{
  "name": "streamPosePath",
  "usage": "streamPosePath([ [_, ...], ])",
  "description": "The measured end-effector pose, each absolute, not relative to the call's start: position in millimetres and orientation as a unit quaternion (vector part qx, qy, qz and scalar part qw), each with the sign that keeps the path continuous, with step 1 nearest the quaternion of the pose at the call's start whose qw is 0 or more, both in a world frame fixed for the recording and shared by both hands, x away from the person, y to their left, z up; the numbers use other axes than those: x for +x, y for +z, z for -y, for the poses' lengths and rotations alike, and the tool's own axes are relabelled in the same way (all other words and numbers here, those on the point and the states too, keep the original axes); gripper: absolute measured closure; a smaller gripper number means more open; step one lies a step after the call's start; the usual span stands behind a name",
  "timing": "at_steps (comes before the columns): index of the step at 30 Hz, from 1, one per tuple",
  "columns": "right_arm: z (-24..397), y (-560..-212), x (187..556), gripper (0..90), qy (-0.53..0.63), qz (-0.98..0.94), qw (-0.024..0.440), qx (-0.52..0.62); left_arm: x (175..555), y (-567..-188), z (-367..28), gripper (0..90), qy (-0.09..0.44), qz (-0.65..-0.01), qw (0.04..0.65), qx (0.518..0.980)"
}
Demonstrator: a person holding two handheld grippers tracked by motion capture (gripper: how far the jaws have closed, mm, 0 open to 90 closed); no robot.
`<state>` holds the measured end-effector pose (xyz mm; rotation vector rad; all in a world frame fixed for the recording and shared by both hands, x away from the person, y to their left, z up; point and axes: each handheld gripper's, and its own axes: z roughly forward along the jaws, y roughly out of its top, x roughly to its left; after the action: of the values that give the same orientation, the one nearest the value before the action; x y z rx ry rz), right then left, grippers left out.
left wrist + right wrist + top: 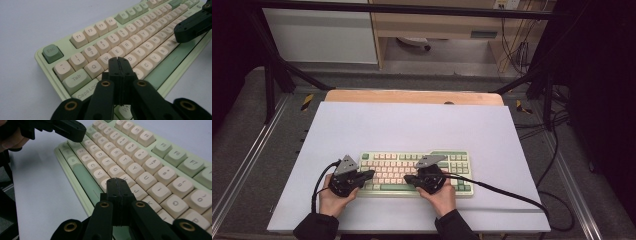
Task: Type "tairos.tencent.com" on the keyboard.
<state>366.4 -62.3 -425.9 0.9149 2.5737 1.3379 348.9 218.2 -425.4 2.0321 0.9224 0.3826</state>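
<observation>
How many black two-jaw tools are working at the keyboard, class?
2. The left black two-jaw tool is over the pale green and cream keyboard at its left end; the right black two-jaw tool is over its middle.

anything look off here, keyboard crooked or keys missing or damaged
Nothing stands out. The keyboard lies flat and square to the front edge of the white mat, and the keycaps in view sit in even rows. The left gripper and right gripper are shut over the keys.
</observation>
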Motion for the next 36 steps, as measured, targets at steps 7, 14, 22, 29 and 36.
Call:
streamPosePath([
  [7, 69.3, -415.6, 364.9, 90.0, 0.44, -0.846, 0.062, 0.296, 348.8, -425.1, -218.2, 90.0, 0.153, -0.368, 0.425, 0.812],
  [14, 83.0, -410.4, 363.6, 90.0, 0.442, -0.842, 0.066, 0.303, 348.3, -424.2, -217.7, 90.0, 0.154, -0.368, 0.426, 0.812],
  [22, 107.8, -410.8, 362.0, 90.0, 0.439, -0.837, 0.07, 0.318, 347.7, -423.1, -213.8, 90.0, 0.153, -0.365, 0.427, 0.813],
  [29, 127.3, -413.6, 360.1, 90.0, 0.437, -0.833, 0.072, 0.331, 348.6, -419.5, -206.0, 90.0, 0.155, -0.362, 0.427, 0.814],
  [36, 141.1, -416.9, 357.0, 90.0, 0.433, -0.832, 0.073, 0.339, 352.0, -414.0, -194.0, 90.0, 0.155, -0.358, 0.43, 0.814],
])
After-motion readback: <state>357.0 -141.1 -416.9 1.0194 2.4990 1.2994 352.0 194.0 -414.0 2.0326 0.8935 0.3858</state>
